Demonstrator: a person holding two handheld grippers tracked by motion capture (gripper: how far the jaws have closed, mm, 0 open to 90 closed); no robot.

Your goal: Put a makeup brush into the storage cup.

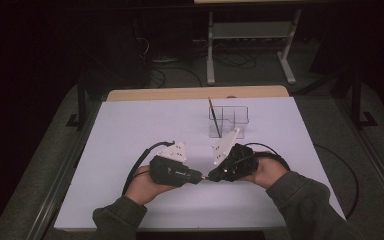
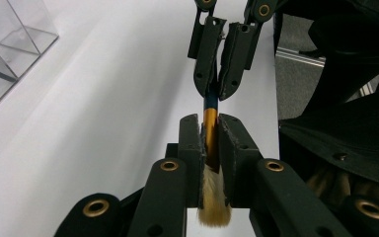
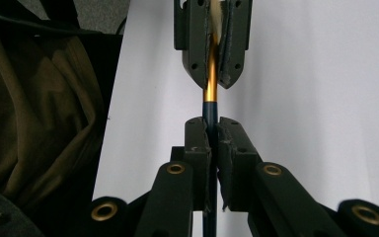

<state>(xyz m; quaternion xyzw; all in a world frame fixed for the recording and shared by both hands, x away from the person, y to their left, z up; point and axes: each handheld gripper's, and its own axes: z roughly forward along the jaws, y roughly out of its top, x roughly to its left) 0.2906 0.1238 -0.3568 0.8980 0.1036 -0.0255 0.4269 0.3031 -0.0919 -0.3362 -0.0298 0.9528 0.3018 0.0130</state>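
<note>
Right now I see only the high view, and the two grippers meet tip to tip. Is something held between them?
Observer: Yes, a brush; the left gripper is shut on its gold metal band.
Operator: And the other one?
Observer: The right gripper is shut on the dark blue handle.
Operator: Which end has the hairs?
Observer: The pale bristles lie behind the left gripper's pads, towards its body.

no legible text or labels
</note>
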